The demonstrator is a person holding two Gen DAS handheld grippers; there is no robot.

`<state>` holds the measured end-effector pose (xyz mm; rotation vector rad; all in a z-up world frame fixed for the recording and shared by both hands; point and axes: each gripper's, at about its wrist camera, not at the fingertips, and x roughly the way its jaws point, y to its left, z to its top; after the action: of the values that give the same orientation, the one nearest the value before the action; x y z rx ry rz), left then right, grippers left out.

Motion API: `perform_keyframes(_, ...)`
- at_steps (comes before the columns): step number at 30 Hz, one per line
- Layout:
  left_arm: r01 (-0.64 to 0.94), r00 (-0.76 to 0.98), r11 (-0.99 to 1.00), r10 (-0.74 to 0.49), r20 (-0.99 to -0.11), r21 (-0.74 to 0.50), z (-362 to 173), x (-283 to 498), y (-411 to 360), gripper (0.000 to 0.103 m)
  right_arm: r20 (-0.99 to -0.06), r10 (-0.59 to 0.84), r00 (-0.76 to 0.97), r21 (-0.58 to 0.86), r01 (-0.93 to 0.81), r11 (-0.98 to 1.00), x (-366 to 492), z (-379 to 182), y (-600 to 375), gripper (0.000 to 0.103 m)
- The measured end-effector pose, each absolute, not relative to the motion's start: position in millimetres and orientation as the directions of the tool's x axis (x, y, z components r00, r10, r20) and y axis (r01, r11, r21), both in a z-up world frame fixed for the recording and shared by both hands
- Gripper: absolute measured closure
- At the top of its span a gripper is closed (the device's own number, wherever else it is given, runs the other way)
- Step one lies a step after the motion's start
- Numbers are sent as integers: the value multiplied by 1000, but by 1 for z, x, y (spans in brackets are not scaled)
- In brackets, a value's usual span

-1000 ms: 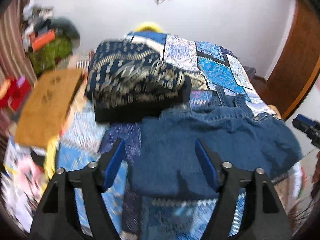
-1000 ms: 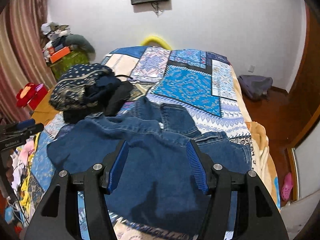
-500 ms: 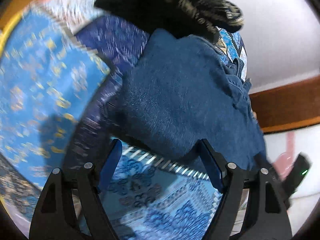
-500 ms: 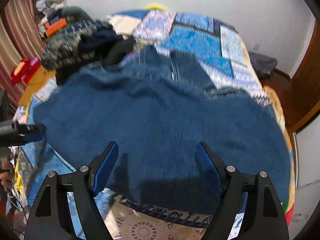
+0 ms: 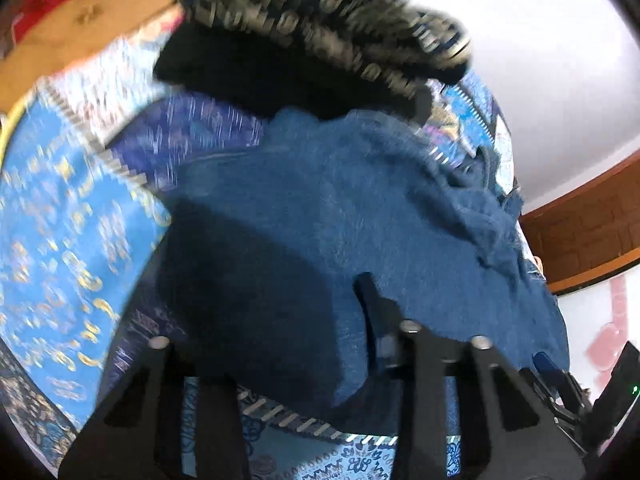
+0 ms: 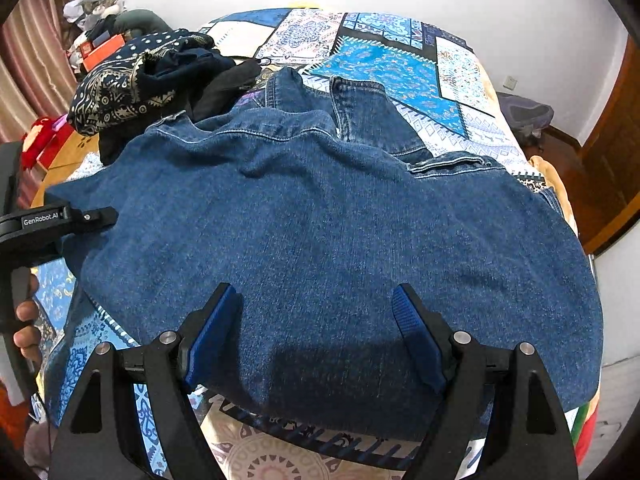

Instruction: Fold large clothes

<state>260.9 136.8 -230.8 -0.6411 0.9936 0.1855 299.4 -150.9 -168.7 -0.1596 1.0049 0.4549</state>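
A blue denim garment (image 6: 320, 216) lies spread on the patchwork bedspread (image 6: 380, 60), its hem toward me. My right gripper (image 6: 316, 320) hangs low over the near hem, open, with the cloth under its blue pads (image 6: 416, 336) and nothing pinched. My left gripper (image 5: 312, 312) is at the garment's left corner, and its jaws are closing on a bunched fold of denim (image 5: 320, 220). One finger (image 5: 372, 308) shows against the cloth; the other is hidden under it. In the right wrist view the left gripper (image 6: 108, 214) lies on that corner.
A pile of dark patterned clothes (image 6: 140, 76) sits at the far left of the bed, right behind the denim (image 5: 320, 12). A person's hand (image 6: 26, 320) holds the left gripper. A brown mat (image 5: 80, 28) and clutter lie left of the bed; a wooden door (image 6: 612, 140) stands to the right.
The left gripper dropped to the denim's left corner, rolled, and its jaws narrowed onto the cloth. The right gripper sank toward the near hem and its jaws widened.
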Motion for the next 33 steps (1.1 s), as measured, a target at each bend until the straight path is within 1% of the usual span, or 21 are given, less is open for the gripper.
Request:
perform_keyframes(1, -409, 575, 813, -123, -809, -414, -220, 259, 132, 77, -842, 294, 453, 77, -438, 896, 300, -168, -150, 26)
perform_keyframes(3, -377, 617, 830, -106, -780, -411, -199, 256, 125, 81, -837, 296, 460, 75, -439, 895, 301, -163, -151, 26)
perform_keyframes(8, -229, 742, 864, -144, -655, -449, -129, 240, 108, 85, -808, 311, 499, 74, -438, 896, 301, -138, -155, 26)
perform_keyframes(12, -125, 827, 908, -128, -548, -401, -71, 218, 86, 86, -782, 355, 512, 107, -451, 886, 301, -116, -154, 26)
perform_keyframes(16, -107, 878, 946, -54, -475, -307, -33, 198, 77, 86, -785, 421, 454, 160, -509, 846, 298, -116, -133, 26)
perform_keyframes(19, -122, 880, 962, -9, -474, -245, -27, 193, 72, 86, -809, 468, 356, 217, -560, 800, 289, -140, -100, 26)
perform_keyframes(21, -141, 863, 969, 21, -504, -201, -35, 194, 68, 86, -813, 494, 310, 258, -569, 781, 283, -158, -81, 26)
perform_keyframes(22, -148, 845, 972, 28, -533, -184, -43, 199, 66, 86, -821, 510, 259, 294, -574, 765, 281, -172, -69, 26)
perform_keyframes(24, -158, 819, 973, 34, -573, -167, -58, 207, 65, 86, -842, 503, 195, 322, -567, 758, 282, -192, -57, 25)
perform_keyframes(25, -167, 810, 974, 49, -584, -150, -63, 209, 64, 86, -849, 492, 195, 309, -571, 760, 281, -198, -52, 23)
perform_keyframes(26, -171, 807, 975, 59, -588, -138, -66, 210, 61, 86, -852, 480, 209, 277, -599, 751, 279, -198, -47, 23)
perform_keyframes(29, -164, 807, 977, 53, -588, -136, -65, 214, 52, 86, -856, 482, 189, 262, -646, 717, 278, -191, -50, 26)
perform_keyframes(31, -136, 811, 980, 26, -584, -145, -61, 219, 40, 86, -843, 498, 206, 275, -630, 726, 281, -181, -68, 25)
perform_keyframes(33, -99, 815, 984, -3, -580, -145, -58, 225, 23, 86, -822, 502, 271, 271, -589, 761, 285, -166, -100, 25)
